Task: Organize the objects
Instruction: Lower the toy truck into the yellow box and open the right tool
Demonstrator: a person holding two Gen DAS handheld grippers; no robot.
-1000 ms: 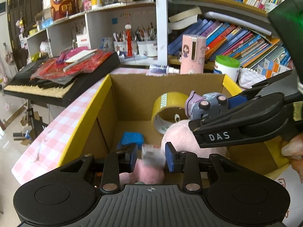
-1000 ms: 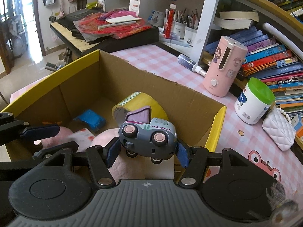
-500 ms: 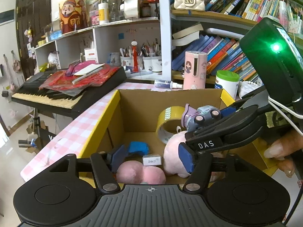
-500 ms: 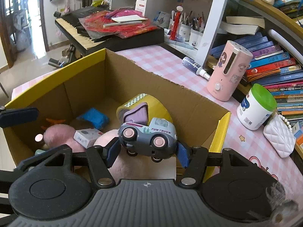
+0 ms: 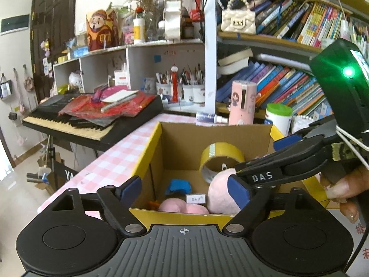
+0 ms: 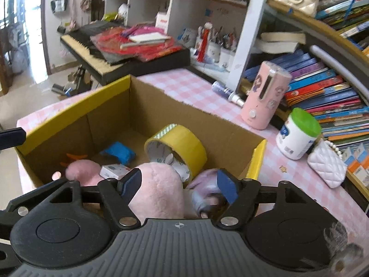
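1. Since the earlier frames, the toy truck (image 6: pixel 207 198) has left the right gripper (image 6: pixel 180 182), whose jaws have just been opening; they stand apart, the truck blurred just below them in the cardboard box (image 6: pixel 73 108), against the pink plush toy (image 6: pixel 159 184).
2. Left gripper (image 5: pixel 184 190) has backed to the box's near rim; its jaws have just been opening and are wide, with nothing between them.
3. Yellow tape roll (image 6: pixel 180 143) leans on the far wall; the small white box (image 5: pixel 195 198) rests on the plush.
4. Judgement: both releases look deliberate, dropping items into the box.

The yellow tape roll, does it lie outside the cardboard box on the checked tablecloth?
No, the yellow tape roll rests inside the cardboard box, leaning near its far wall behind the pink plush toy.
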